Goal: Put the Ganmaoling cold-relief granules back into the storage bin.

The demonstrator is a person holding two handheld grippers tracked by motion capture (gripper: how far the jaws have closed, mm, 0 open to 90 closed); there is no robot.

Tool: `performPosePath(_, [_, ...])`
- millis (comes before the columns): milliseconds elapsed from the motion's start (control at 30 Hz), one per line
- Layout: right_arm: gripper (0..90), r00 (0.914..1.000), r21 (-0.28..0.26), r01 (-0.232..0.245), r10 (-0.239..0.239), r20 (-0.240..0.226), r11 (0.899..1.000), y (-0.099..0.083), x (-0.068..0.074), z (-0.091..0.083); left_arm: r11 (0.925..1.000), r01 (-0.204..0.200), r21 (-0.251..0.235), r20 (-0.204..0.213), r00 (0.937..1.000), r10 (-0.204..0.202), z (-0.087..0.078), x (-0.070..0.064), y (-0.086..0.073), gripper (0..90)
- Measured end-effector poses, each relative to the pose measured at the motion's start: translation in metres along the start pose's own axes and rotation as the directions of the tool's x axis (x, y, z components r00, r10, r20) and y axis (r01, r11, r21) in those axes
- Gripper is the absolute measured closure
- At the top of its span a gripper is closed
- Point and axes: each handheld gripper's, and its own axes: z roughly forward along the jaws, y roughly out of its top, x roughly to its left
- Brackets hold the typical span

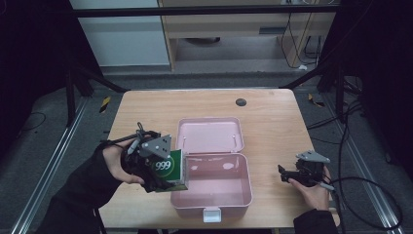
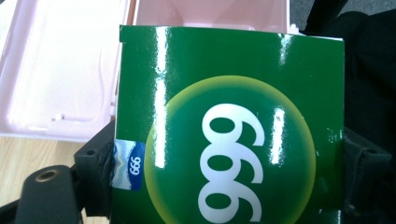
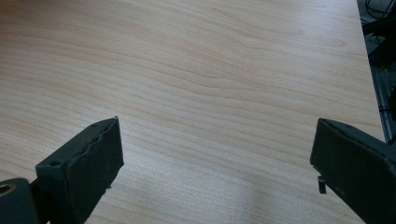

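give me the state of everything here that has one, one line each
pink box: open, lid laid back flat on the table, nothing visible inside
green carton: held upright at the pink box's left edge, off the table
left gripper: shut on the green carton
right gripper: open, holding nothing, low over the table

So I've got two grippers going: my left gripper (image 1: 163, 170) and right gripper (image 1: 284, 174). One green box (image 1: 171, 168) marked 999, one pink case (image 1: 214, 183), one wooden table (image 1: 272, 122).
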Motion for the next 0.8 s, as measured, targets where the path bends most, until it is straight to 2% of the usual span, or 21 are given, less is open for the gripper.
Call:
performPosePath(267, [2.9, 1.0000, 0.001, 0.003, -0.003, -0.001, 1.000, 0.000, 0.000, 0.000, 0.9994, -0.031, 0.019, 0.019, 0.9994, 0.030, 0.015, -0.002, 0.010, 14.1])
performPosePath(533, [2.9, 1.0000, 0.005, 0.002, -0.002, -0.003, 1.000, -0.001, 0.001, 0.001, 0.9978, -0.055, 0.035, 0.020, 0.9983, 0.055, 0.029, 0.000, 0.015, 14.1])
performPosePath(800, [2.9, 1.0000, 0.009, 0.003, -0.003, -0.007, 1.000, -0.001, 0.001, 0.002, 0.9977, -0.058, 0.036, 0.024, 0.9981, 0.057, 0.042, 0.003, 0.019, 14.1])
